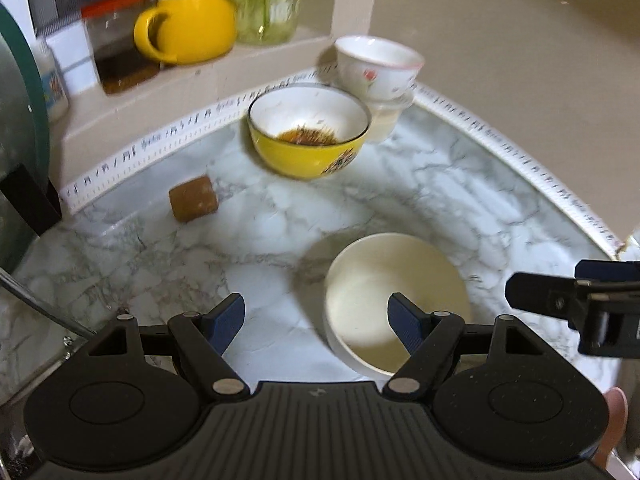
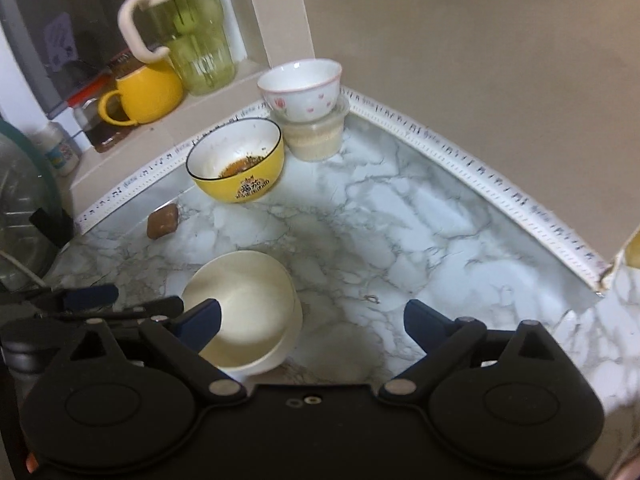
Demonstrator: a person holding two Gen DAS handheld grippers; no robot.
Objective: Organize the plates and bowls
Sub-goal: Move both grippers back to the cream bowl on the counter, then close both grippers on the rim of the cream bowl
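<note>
Two spread hand-held grippers are hovering over a marble bench (image 1: 460,184).

The left hand-held gripper (image 1: 316,322) and right hand-held gripper (image 2: 312,320) are gaping, pinching nothing; the cream bowl (image 1: 384,300) is sitting beneath them, the yellow bowl (image 1: 308,132) farther back.

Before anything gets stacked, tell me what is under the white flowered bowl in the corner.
The white flowered bowl sits nested in a clear plastic tub holding something pale and grainy. The bowl's base is hidden inside the tub, so whether it touches the contents cannot be seen.
</note>
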